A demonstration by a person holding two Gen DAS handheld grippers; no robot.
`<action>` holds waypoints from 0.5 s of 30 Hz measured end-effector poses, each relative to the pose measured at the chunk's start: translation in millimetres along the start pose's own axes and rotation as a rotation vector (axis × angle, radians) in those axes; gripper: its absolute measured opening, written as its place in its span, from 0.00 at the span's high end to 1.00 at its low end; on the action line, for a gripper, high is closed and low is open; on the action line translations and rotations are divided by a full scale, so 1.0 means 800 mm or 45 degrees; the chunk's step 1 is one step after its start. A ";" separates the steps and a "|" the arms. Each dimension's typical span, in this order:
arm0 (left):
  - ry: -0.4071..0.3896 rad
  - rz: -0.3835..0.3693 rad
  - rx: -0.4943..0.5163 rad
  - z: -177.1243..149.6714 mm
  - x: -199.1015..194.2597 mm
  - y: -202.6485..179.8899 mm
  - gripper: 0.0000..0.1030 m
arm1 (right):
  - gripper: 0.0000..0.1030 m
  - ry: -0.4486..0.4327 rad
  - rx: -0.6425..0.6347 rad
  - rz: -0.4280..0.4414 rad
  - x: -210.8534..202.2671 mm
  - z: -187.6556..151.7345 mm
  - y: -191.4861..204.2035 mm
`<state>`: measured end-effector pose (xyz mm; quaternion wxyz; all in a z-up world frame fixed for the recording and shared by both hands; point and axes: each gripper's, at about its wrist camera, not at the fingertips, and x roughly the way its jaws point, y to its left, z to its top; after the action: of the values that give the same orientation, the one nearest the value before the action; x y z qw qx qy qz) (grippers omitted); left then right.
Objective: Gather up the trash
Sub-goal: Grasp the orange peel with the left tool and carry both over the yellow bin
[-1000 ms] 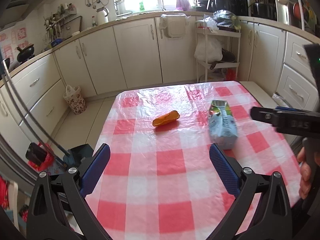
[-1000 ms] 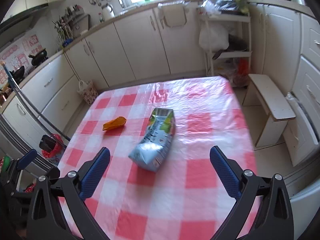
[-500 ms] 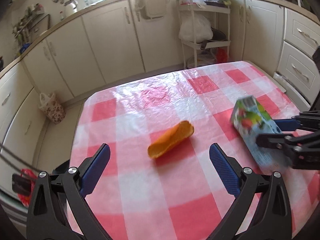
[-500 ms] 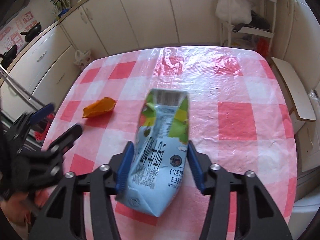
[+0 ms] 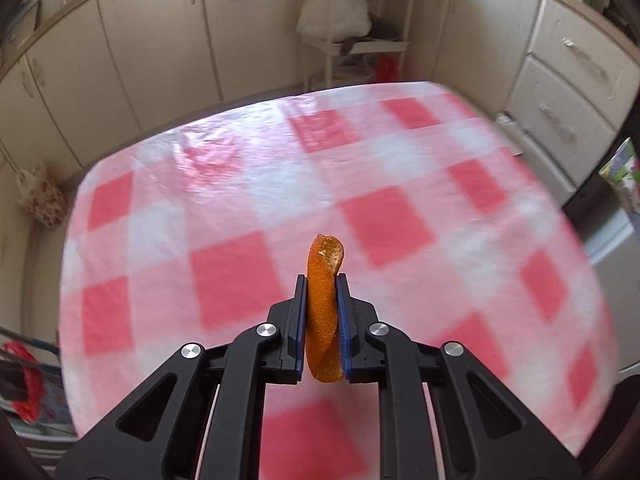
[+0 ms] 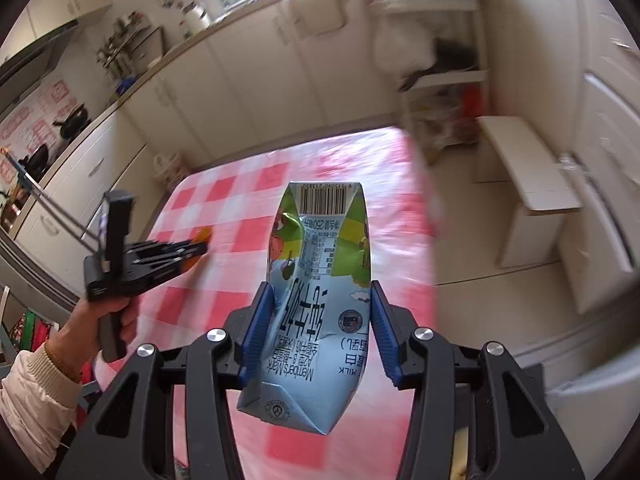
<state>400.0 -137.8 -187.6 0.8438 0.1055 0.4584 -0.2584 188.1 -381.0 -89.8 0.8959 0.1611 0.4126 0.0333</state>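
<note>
My left gripper (image 5: 322,280) is shut on an orange peel (image 5: 323,308) and holds it above the red-and-white checked tablecloth (image 5: 224,200). My right gripper (image 6: 320,292) is shut on a crumpled blue milk carton (image 6: 320,284) and holds it above the table's right side. The left gripper with the peel (image 6: 199,240) also shows in the right wrist view, held by a hand at the left. An edge of the carton (image 5: 622,176) shows at the far right of the left wrist view.
White kitchen cabinets (image 5: 160,40) run behind the table. A white shelf trolley (image 5: 352,36) with bags stands at the back. A small white bench (image 6: 524,172) stands right of the table. A patterned bag (image 5: 40,196) sits on the floor at the left.
My left gripper has closed on the orange peel and lifted it off the cloth. My right gripper has lifted the milk carton off the table and swung towards the right.
</note>
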 end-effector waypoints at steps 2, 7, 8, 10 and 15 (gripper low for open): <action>-0.026 -0.094 -0.001 -0.009 -0.028 -0.038 0.87 | 0.54 -0.049 0.041 -0.066 -0.042 -0.023 -0.030; -0.024 -0.416 0.054 -0.020 -0.086 -0.184 0.87 | 0.54 -0.114 0.229 -0.221 -0.107 -0.100 -0.119; 0.003 -0.492 0.083 -0.023 -0.092 -0.224 0.87 | 0.54 -0.111 0.271 -0.243 -0.112 -0.118 -0.134; 0.067 -0.593 0.141 -0.030 -0.096 -0.294 0.87 | 0.54 -0.105 0.355 -0.276 -0.116 -0.156 -0.164; 0.319 -0.692 0.258 -0.056 -0.063 -0.449 0.87 | 0.51 -0.034 0.516 -0.322 -0.092 -0.230 -0.222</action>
<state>153.6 -405.5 -149.7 0.6660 0.0937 0.5420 -0.5039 -11.3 -514.9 -204.0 0.8477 0.2850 0.4160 -0.1646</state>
